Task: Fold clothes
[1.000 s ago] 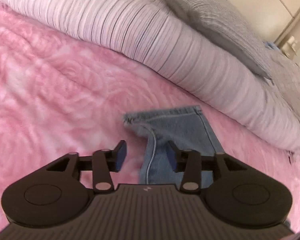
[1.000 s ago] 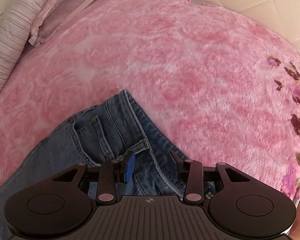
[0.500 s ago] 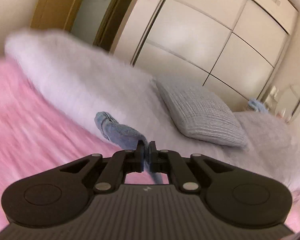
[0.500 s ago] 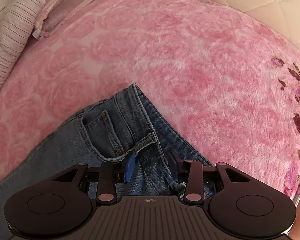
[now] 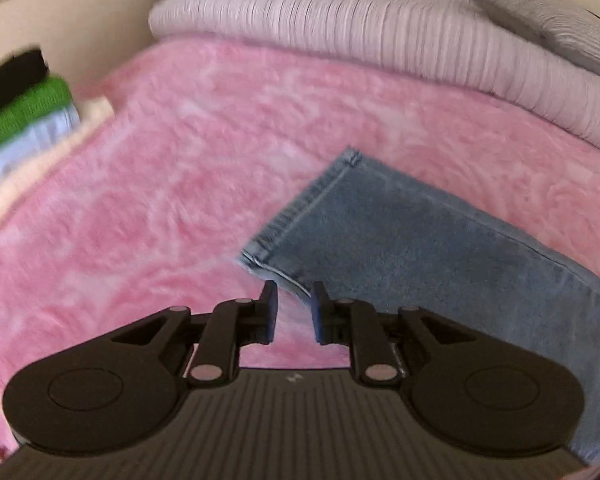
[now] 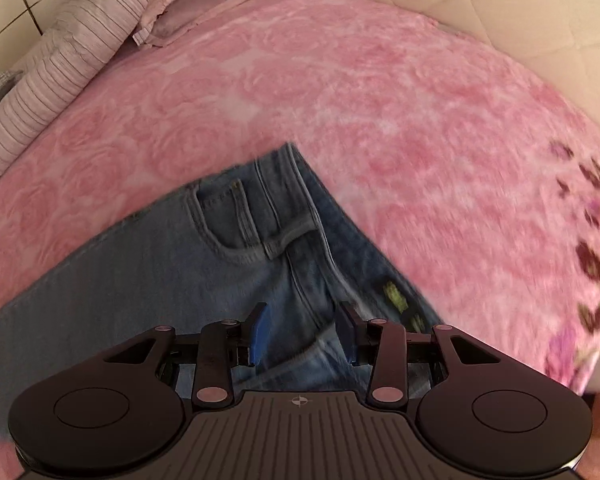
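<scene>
While I hover over the bed, this is what lies before me:
Blanket: pink rose-patterned blanket [image 5: 204, 168] covers the bed and carries everything else.
Bedding: striped pale quilt [image 5: 380, 28] is rolled along the far edge, with a grey pillow [image 5: 548, 20] on it.
Jeans: blue jeans [image 6: 148, 272] lie flat on the blanket; the leg hem [image 5: 300, 216] is just beyond my left tips, the waistband under my right.
Stack: folded clothes [image 5: 24, 120] sit at the blanket's left edge, black on green on pale layers.
Left gripper [image 5: 293, 307]: jaws just parted, a narrow gap, nothing pinched.
Right gripper [image 6: 303, 332]: jaws apart above the denim, not pressing.
Writing: yellow-green marks on the jeans, too blurred to read.
</scene>
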`<state>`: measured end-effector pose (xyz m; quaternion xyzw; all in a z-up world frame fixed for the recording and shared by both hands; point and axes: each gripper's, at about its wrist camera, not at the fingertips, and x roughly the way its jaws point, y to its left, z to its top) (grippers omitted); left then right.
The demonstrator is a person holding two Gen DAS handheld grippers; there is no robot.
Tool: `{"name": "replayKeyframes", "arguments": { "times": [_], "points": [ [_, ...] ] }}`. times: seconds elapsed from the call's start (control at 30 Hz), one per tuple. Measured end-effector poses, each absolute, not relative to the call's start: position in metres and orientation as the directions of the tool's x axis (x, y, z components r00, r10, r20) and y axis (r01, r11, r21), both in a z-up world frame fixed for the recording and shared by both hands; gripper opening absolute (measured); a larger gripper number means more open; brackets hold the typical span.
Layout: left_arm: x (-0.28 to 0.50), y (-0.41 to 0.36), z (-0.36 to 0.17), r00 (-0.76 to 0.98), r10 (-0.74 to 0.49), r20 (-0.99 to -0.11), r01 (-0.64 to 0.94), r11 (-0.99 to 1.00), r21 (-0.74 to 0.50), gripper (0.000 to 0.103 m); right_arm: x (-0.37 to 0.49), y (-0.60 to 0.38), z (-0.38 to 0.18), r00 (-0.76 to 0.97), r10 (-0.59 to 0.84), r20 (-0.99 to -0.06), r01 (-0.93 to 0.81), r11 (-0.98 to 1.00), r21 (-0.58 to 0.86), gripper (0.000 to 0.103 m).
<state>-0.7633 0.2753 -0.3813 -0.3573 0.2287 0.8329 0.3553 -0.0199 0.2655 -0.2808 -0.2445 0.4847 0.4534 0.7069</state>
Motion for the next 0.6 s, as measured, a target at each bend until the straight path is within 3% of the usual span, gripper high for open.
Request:
{"name": "replayKeyframes", "arguments": {
  "times": [0.13, 0.33, 0.43, 0.6],
  "points": [
    [-0.758, 0.257, -0.363, -0.477, 0.452, -0.753, -0.752, -0.654, 0.083, 0.015, -0.026, 0.242, -0.282, 0.085, 0.388, -0.918, -0.869, 0.48, 0.122, 0.04],
    [-0.707, 0.248, -0.353, -0.164, 0.566, -0.808, -0.879, -0.455, -0.14, 0.016, -0.036, 0.214, -0.286, 0.072, 0.39, -0.918, -0.872, 0.471, 0.132, 0.04],
    [-0.69, 0.252, -0.358, -0.076, 0.585, -0.808, -0.885, -0.413, -0.216, 0.024, -0.04, 0.205, -0.285, 0.046, 0.403, -0.914, -0.868, 0.469, 0.163, 0.04],
    [-0.726, 0.234, -0.377, -0.056, 0.549, -0.834, -0.752, -0.573, -0.327, 0.027, -0.045, 0.195, -0.287, 0.023, 0.398, -0.917, -0.853, 0.486, 0.19, 0.04]
  ]
}}
